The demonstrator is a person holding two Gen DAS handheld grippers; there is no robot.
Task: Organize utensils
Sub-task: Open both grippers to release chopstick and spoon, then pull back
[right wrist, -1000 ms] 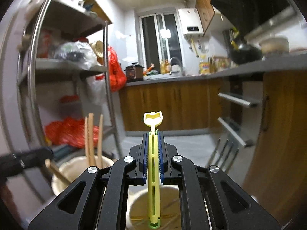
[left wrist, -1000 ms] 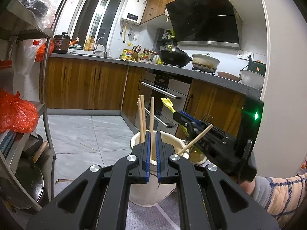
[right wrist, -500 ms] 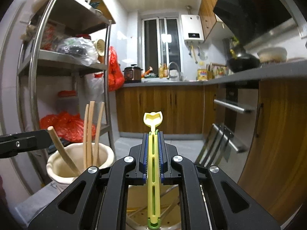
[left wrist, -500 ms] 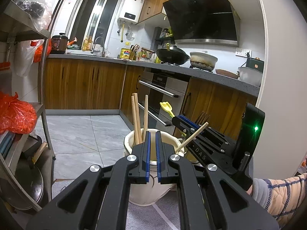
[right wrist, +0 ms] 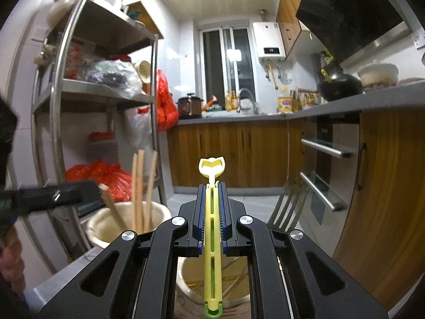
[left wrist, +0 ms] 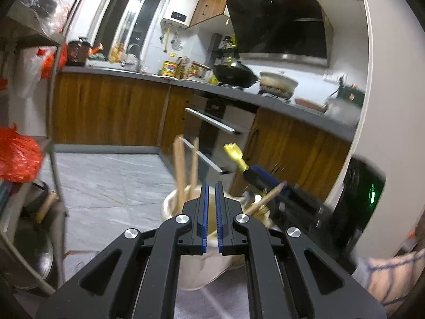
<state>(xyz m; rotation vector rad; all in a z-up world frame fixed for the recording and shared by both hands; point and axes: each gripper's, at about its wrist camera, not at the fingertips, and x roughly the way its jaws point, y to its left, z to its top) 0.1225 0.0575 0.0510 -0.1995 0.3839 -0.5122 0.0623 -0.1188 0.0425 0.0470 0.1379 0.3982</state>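
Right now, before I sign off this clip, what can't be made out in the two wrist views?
- Left wrist view: motion blur smears the wooden chopsticks and the cream holder; the left gripper hides the holder's inside.
- Right wrist view: the right gripper covers most of the second pot, so its contents are unclear.
- The forks show tines only; their handles are hidden.
- The yellow utensil is cut off at the frame's bottom edge.
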